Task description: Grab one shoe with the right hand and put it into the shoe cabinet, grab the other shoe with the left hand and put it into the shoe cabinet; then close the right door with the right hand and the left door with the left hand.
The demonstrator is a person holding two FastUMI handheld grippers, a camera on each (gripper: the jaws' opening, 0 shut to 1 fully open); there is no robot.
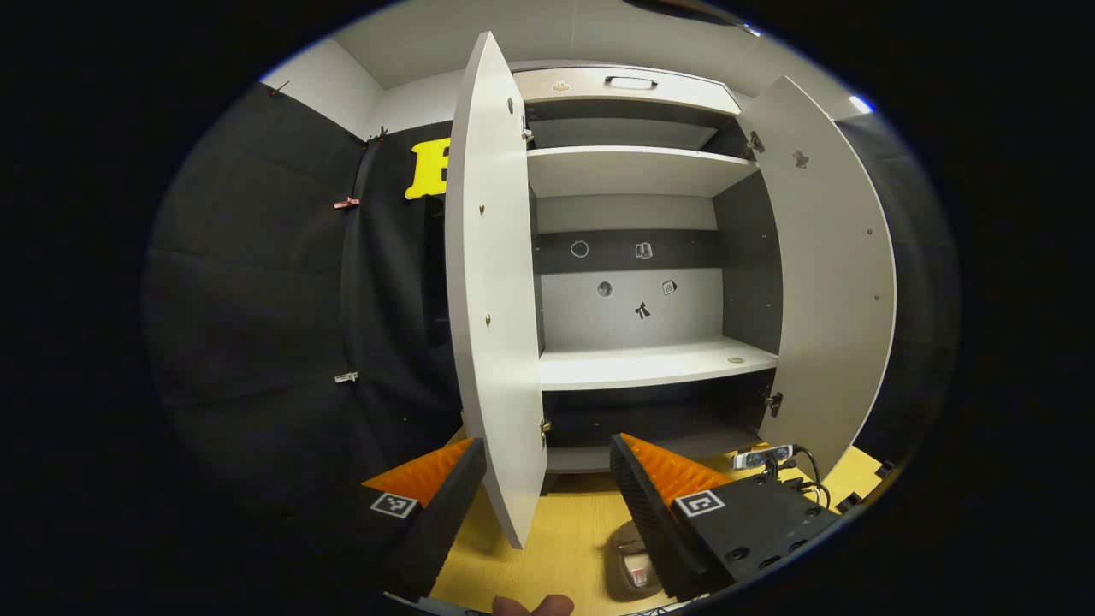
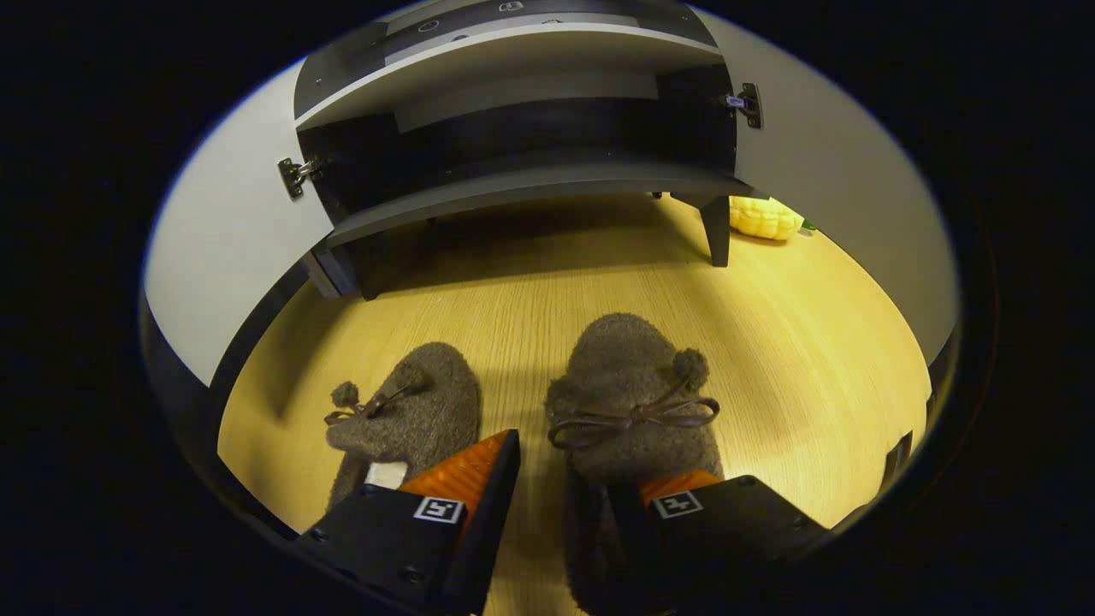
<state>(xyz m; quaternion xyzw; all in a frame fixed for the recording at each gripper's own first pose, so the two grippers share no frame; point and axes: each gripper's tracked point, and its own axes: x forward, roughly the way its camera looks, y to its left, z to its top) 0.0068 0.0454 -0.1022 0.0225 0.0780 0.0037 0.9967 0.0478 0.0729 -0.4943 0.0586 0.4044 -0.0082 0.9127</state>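
Right hand-held gripper (image 2: 558, 479) closing in on the first shoe, cabinet (image 1: 650, 364) open and waiting.

Step 1 looks to be in hand: the right hand-held gripper hangs low over the right shoe (image 2: 629, 402), jaws parted, 1 finger over its heel edge and the other between the 2 shoes; I judge nothing is gripped yet. The left shoe (image 2: 411, 411) lies just beside, both toes toward the cabinet. Next it likely needs to drop, pinch the shoe's rim, then lift it to a shelf. The left hand-held gripper (image 1: 547, 479) is open and empty, raised facing the cabinet, whose left door (image 1: 492, 282) and right door (image 1: 834, 282) stand wide. The floor (image 2: 770, 342) is pale wood grain; a yellow object (image 2: 764, 217) lies beyond a cabinet leg.
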